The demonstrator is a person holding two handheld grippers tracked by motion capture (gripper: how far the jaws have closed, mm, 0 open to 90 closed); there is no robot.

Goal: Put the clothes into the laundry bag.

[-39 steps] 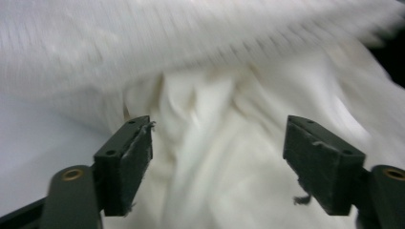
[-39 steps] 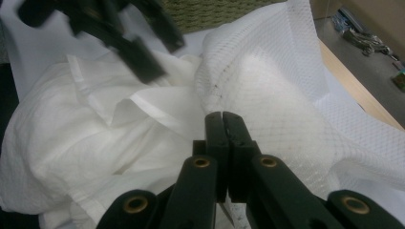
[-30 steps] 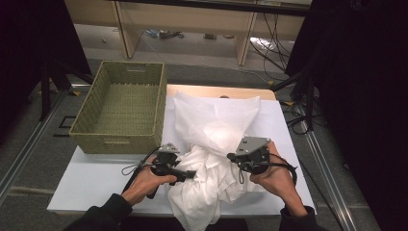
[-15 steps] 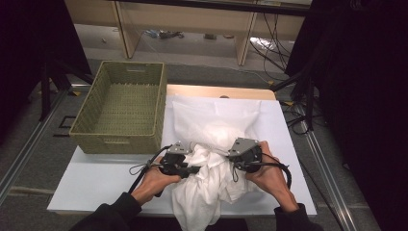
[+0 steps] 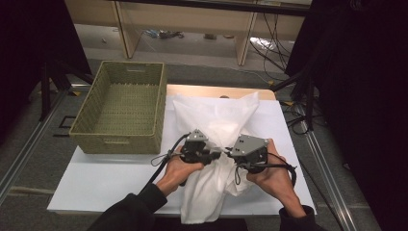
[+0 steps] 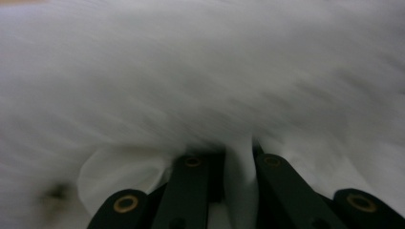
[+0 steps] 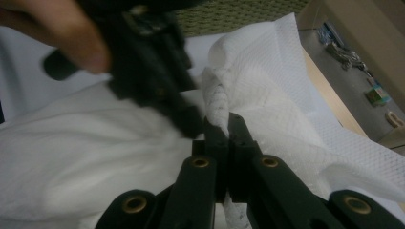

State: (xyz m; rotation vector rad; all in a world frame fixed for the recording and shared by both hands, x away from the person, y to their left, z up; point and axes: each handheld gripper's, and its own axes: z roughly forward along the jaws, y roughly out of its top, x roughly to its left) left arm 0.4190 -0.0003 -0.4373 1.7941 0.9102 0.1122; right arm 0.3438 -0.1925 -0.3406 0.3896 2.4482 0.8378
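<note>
A white cloth (image 5: pixel 216 115) lies crumpled on the white table (image 5: pixel 106 178), and its near end hangs over the front edge. My left gripper (image 5: pixel 215 155) is shut on a fold of it, the cloth (image 6: pixel 191 71) bunched between the black jaws (image 6: pixel 236 157). My right gripper (image 5: pixel 231 154) faces it almost tip to tip and is shut on a raised ridge of the waffle-textured cloth (image 7: pixel 267 81), pinched at the jaw tips (image 7: pixel 223 126). In the right gripper view, the left gripper (image 7: pixel 153 71) and its hand loom blurred just beyond.
A green woven basket (image 5: pixel 122 103) stands at the table's back left, nothing inside it. A wooden shelf unit (image 5: pixel 192 29) with small items is behind the table. Cables (image 5: pixel 274 43) lie on the floor at the right. Dark curtains flank both sides.
My left hand has moved right and away from the person, up to the right gripper. Both grippers now meet over the cloth's middle, and the cloth is gathered up between them.
</note>
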